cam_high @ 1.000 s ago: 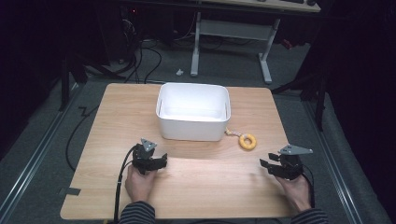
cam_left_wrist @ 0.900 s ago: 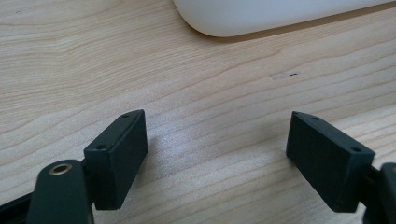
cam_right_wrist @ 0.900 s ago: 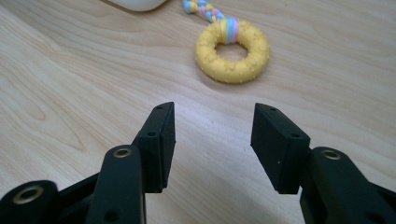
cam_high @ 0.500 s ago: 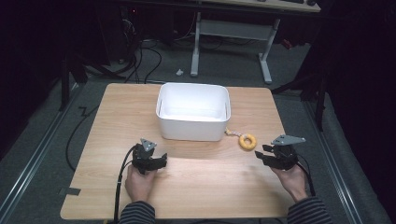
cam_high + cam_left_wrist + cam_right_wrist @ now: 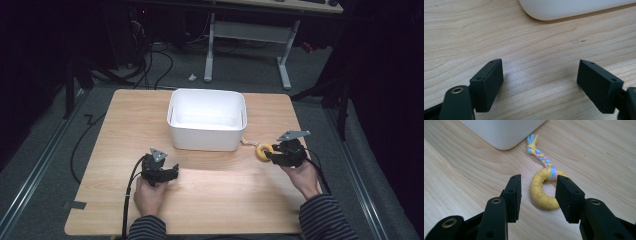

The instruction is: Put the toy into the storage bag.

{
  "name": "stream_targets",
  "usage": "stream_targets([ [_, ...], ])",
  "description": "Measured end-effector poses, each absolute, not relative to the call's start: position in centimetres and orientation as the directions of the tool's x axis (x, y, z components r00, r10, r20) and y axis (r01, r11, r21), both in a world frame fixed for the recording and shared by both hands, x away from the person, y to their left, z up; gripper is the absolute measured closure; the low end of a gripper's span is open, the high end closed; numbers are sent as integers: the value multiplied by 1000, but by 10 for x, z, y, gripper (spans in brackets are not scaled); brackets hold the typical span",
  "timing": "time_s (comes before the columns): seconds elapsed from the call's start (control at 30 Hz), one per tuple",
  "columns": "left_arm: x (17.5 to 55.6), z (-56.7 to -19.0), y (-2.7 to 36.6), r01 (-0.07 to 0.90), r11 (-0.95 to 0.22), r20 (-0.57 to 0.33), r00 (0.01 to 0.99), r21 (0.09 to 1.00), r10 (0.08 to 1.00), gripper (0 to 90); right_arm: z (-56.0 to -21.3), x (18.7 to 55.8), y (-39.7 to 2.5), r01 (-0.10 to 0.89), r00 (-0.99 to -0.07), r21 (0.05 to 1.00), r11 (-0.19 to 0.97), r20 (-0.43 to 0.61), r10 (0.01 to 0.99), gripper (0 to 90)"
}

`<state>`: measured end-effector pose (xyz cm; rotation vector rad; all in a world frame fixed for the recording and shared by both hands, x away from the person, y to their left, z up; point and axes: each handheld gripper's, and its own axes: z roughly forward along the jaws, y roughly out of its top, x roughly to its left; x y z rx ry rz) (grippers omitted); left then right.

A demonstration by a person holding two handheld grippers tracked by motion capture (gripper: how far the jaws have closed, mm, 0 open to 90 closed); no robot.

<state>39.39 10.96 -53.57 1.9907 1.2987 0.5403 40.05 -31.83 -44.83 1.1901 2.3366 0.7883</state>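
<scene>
1. A yellow ring toy (image 5: 543,191) with a braided rope tail (image 5: 537,153) is seen lying flat on the desk (image 5: 225,200), just right of the white bin (image 5: 207,120), near its near right corner.
2. The right gripper (image 5: 537,192) is held spread around the ring, one jaw outside the ring's left edge and the other over its right side; nothing is pinched yet.
3. The left gripper (image 5: 540,82) is kept spread and empty over bare desk, near the bin's near left side.
4. The ring is judged light and rubbery, with a bumpy surface that should resist slipping; some give under pressure is expected.
5. The braid is judged soft and limp, so it would dangle if lifted.
6. The firmest hold is judged to be across the ring's band, beside the knot where the rope is tied.
</scene>
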Motion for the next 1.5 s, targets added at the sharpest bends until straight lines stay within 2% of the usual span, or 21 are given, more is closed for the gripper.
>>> stream_targets([
  [0.37,394,-536,110,623,-257,-31,412,738,911,215,-475,431,-304,676,-544,535,506,-101,833,567],
  [1.03,394,-536,109,622,-271,-14,414,734,910,212,-494,446,-301,728,-524,475,494,-80,848,555],
  [1.37,394,-536,109,622,-271,-14,414,735,910,212,-499,449,-299,736,-539,455,502,-55,840,655],
  [1.5,394,-536,109,622,-271,-14,414,735,910,212,-498,448,-299,727,-548,456,514,-67,834,669],
])
